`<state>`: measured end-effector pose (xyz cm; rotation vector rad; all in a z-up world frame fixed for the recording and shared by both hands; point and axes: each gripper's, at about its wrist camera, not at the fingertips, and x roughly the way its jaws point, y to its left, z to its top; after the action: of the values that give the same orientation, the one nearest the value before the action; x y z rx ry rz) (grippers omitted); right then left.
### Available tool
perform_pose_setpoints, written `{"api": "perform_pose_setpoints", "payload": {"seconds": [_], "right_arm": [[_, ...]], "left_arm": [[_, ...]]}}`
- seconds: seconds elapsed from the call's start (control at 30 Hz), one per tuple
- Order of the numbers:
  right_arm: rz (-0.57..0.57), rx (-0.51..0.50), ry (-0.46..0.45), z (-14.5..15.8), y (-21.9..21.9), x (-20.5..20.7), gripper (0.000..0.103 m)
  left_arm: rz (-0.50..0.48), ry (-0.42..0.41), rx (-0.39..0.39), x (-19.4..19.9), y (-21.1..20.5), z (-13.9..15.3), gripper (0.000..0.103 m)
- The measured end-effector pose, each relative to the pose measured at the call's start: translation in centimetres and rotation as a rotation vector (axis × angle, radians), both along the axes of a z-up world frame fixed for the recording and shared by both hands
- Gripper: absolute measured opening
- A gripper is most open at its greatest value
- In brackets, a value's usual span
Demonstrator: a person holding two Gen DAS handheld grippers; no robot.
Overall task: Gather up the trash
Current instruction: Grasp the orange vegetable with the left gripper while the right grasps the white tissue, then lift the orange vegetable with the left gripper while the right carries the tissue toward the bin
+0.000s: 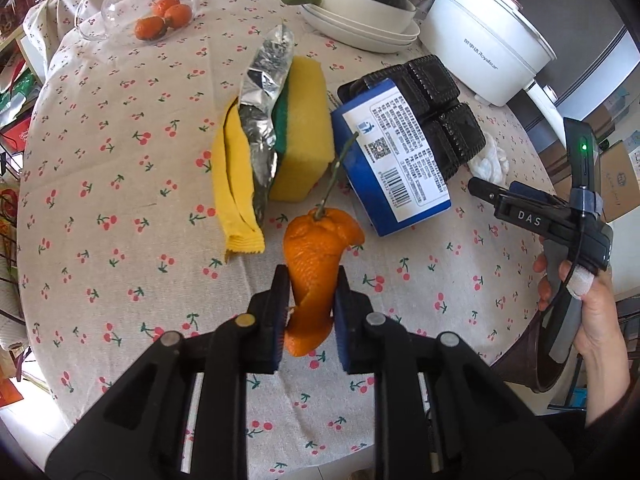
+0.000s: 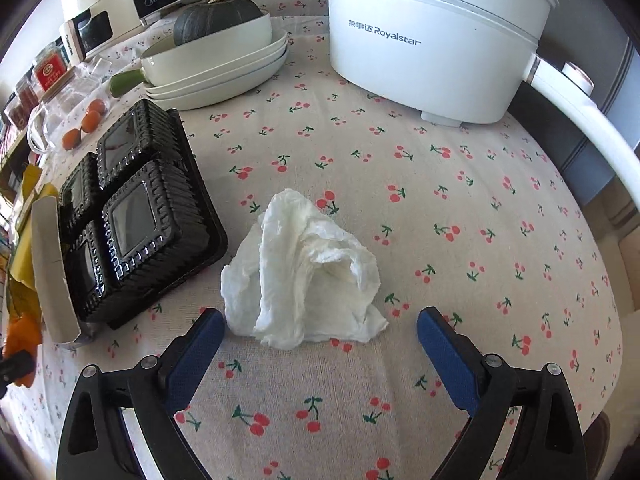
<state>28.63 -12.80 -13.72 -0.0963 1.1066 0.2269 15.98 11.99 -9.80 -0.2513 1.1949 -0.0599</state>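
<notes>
Left gripper (image 1: 310, 312) fingers clamped on the orange peel (image 1: 312, 272), held above the worktop (image 1: 120, 288); grip is on a thin curled strip, so it may tear or slip out if swung. Right gripper (image 2: 320, 332) fingers spread wide, straddling the near edge of the crumpled tissue (image 2: 304, 268), nothing grasped; closing too high would pinch only a loose fold. Whether the peel's lower end touches the cloth is unclear. No bin clearly identifiable; brown rim at lower right possibly one

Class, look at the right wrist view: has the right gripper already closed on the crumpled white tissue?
No: the right gripper stands open, the tissue lying untouched just beyond it.
</notes>
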Motion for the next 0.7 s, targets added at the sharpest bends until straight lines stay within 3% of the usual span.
{"api": "perform_pose_setpoints", "payload": {"seconds": [0.1,0.33,0.7], "right_arm": [[0.013,0.012,-0.033,0.3,0.3,0.2,0.085],[0.055,0.025,-0.021,1.2,0.2,-0.3,0.020],[0.055,0.121,-0.054,6.3,-4.0,-4.6,0.016]], "left_arm": [[0.000,-0.007,-0.011,-0.3,0.3,0.3,0.022],[-0.001,-0.014,-0.021,-0.3,-0.2,0.6,0.022],[-0.036,-0.057,-0.051,-1.3,-2.0,1.9,0.022]]}}
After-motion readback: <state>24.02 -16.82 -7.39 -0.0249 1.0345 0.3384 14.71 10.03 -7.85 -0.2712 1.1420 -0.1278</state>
